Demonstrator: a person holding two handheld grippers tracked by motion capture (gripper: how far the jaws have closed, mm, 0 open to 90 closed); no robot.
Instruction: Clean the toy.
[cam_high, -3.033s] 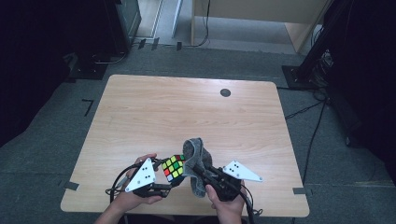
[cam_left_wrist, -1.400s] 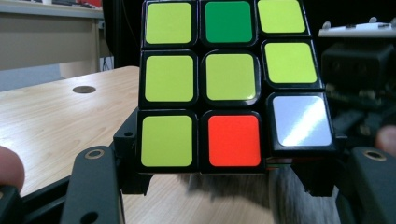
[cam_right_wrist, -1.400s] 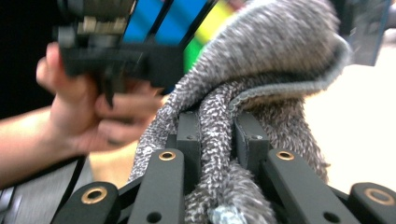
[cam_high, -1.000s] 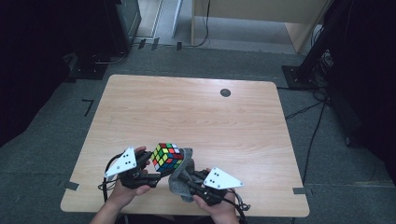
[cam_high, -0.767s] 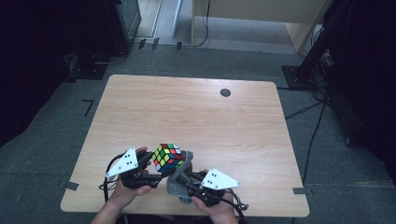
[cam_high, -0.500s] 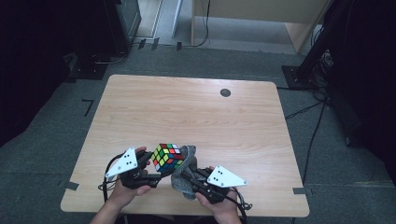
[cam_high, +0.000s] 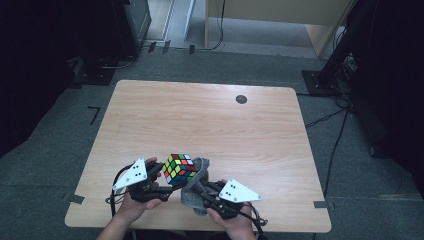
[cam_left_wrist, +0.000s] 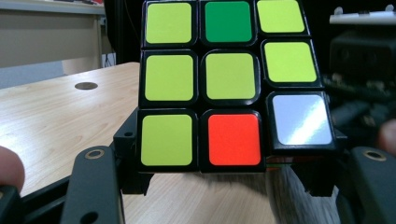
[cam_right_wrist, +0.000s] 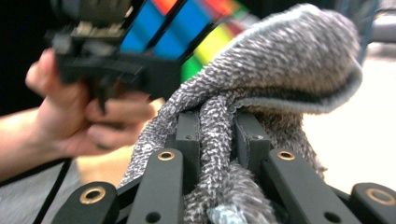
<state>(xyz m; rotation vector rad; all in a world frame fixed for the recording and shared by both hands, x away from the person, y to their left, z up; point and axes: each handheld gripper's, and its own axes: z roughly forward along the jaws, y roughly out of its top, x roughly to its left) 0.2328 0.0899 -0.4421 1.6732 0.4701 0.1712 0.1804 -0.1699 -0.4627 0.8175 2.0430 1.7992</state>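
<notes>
- Puzzle cube (cam_high: 179, 169): multicoloured, held above the near edge of the tabletop (cam_high: 200, 120), tipped so one corner pointed up; no long axis, being equal on all sides. In the left gripper view (cam_left_wrist: 224, 84) the facing side was mostly yellow-green, with one green, one red and one white tile.
- Left gripper (cam_high: 157, 181): jaws clamped on the cube at its lower edge.
- Grey cloth (cam_high: 196, 187): knitted, bunched, touching the cube's right side; long axis ran from the right gripper up toward the cube.
- Right gripper (cam_high: 202, 192): jaws clenched on a fold of the cloth (cam_right_wrist: 219, 140).
- Containers: none seen.
- Change over the last half second: cube and cloth sat much as before, cloth pressed slightly closer.
</notes>
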